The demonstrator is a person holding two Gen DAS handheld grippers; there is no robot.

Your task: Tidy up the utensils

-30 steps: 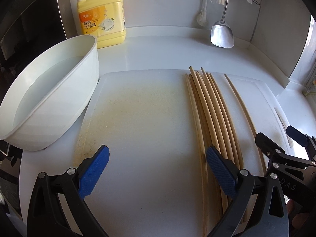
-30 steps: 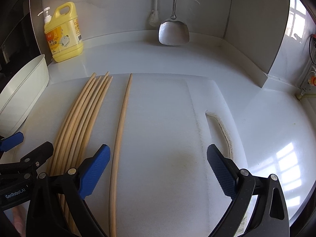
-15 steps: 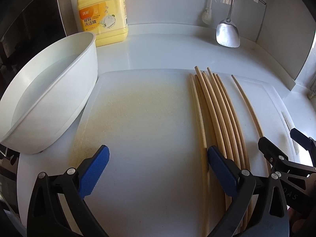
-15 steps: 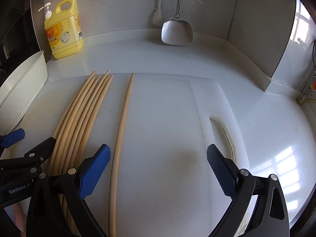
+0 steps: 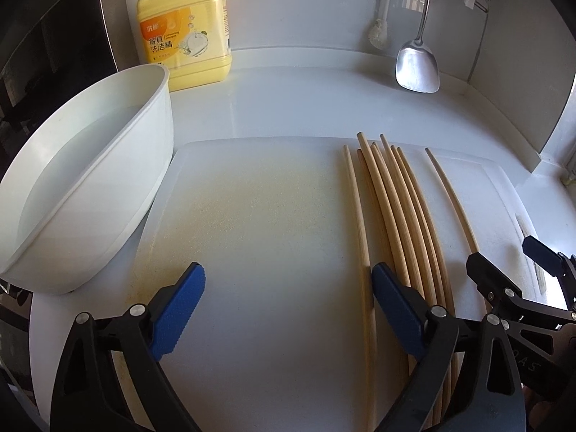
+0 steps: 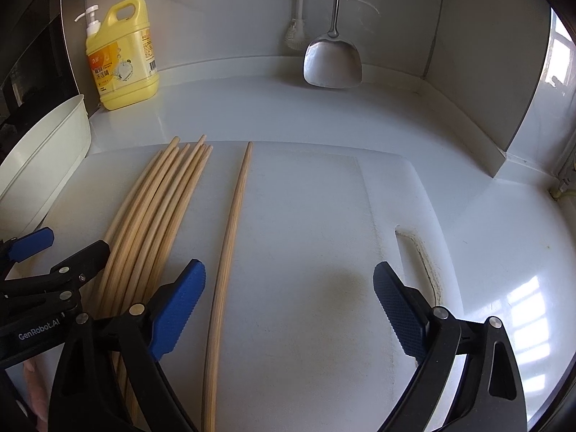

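Observation:
Several wooden chopsticks (image 5: 399, 216) lie side by side in a bunch on a white cutting board (image 5: 259, 237); the bunch also shows in the right wrist view (image 6: 154, 212). One chopstick (image 6: 230, 241) lies apart to the right of the bunch, also seen in the left wrist view (image 5: 453, 198). My left gripper (image 5: 288, 309) is open and empty above the board, its right finger over the bunch's left edge. My right gripper (image 6: 288, 309) is open and empty, its left finger between the bunch and the single chopstick.
A white basin (image 5: 82, 187) holding water stands left of the board. A yellow dish-soap bottle (image 5: 187, 32) stands at the back left. A metal spatula (image 6: 333, 57) and a white brush (image 6: 297, 36) hang on the back wall. The board has a handle slot (image 6: 417, 255) at right.
Both grippers have pulled back and risen a little, so the scene sits lower and farther in view. Chopsticks have not moved. Both grippers stay open.

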